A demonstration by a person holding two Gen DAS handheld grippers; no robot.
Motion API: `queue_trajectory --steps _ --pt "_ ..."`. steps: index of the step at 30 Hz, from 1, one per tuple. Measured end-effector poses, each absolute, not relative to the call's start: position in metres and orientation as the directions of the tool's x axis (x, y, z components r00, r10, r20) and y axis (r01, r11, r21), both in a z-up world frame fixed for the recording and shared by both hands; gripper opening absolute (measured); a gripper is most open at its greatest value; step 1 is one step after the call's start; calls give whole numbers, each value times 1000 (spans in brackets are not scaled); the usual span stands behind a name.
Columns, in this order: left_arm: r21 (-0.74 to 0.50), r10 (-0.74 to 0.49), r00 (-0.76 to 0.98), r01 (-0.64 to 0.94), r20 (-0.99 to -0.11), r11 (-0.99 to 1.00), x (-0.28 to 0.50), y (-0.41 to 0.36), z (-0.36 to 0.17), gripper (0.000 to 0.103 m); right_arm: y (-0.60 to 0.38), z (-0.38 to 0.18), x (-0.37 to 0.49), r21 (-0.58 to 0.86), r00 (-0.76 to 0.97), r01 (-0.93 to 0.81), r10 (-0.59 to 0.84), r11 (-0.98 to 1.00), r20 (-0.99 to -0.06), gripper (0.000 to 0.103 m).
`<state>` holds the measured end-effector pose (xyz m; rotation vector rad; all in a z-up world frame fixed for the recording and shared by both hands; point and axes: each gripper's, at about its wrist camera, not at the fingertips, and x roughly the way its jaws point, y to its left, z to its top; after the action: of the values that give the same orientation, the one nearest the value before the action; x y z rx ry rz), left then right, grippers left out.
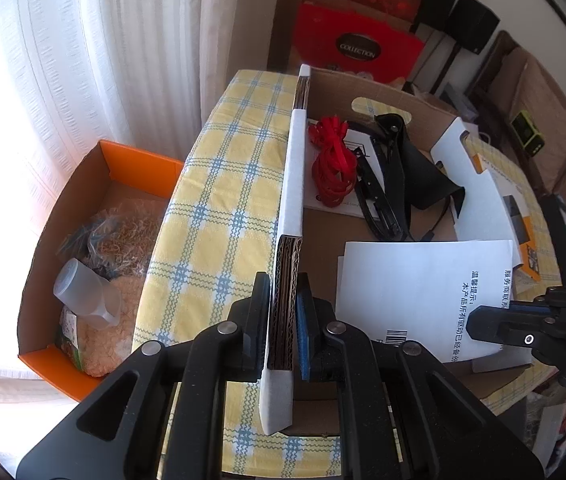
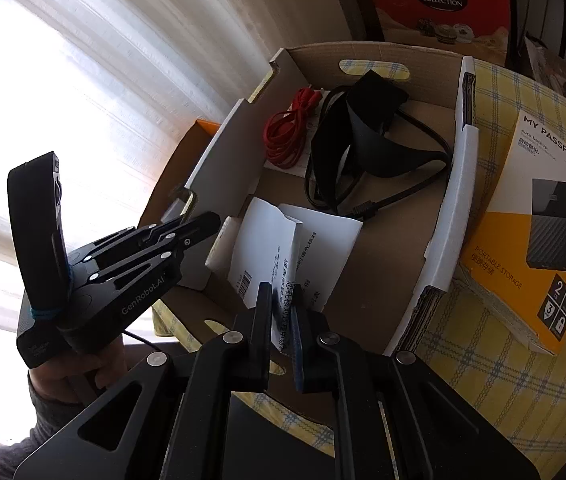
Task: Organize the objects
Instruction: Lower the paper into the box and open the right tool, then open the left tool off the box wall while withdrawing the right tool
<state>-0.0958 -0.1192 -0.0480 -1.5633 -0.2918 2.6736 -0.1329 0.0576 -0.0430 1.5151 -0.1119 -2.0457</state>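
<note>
While your left tool [image 1: 283, 322] clamps the cardboard box's [image 1: 289, 184] side wall on the checked bench [image 1: 219, 184], your right tool [image 2: 281, 320] pinches a white paper sheet [image 2: 283, 248] lying inside the box beside a red cord [image 2: 287, 136].

Our left gripper [image 2: 203, 222] is black with shiny round screws and white "GenRobot.AI" letters. Near those letters, we see a blue band and our grey sleeve [image 2: 49, 408].
</note>
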Motion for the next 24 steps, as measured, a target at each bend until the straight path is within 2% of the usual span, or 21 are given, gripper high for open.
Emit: queue_trajectory --steps 2,4,9,11,13,16,19,21,24 --pt "-176 118 -499 71 -858 -982 -95 -121 -45 16 60 -40 -134 390 -195 400 -493 -829 -848 15" --pt "-171 111 -507 72 -855 -983 -95 -122 -42 19 62 -39 -135 393 -183 396 -490 -830 -852 28" --pt "-166 104 -519 76 -849 -983 -93 -124 -37 26 67 -38 -132 365 -180 395 -460 -843 -869 30" --pt "-160 99 -518 74 -849 -984 -93 -123 -37 27 71 -37 -132 370 -187 389 -465 -844 -865 37" --pt "-157 97 -516 74 -851 -985 -93 -121 -38 32 73 -35 -134 378 -192 389 -475 -840 -859 53" --pt "-158 97 -520 74 -849 -985 -92 -119 -36 40 68 -34 -132 380 -184 405 -481 -832 -857 66" --pt "-157 93 -524 79 -846 -984 -91 -120 -35 49 61 -36 -130 429 -144 415 -523 -803 -840 69" --pt "-159 93 -526 81 -846 -984 -91 -121 -33 50 55 -36 -128 468 -112 425 -559 -774 -822 74" --pt "-159 92 -526 85 -846 -984 -90 -123 -32 50 51 -34 -126 418 -129 431 -513 -800 -849 82"
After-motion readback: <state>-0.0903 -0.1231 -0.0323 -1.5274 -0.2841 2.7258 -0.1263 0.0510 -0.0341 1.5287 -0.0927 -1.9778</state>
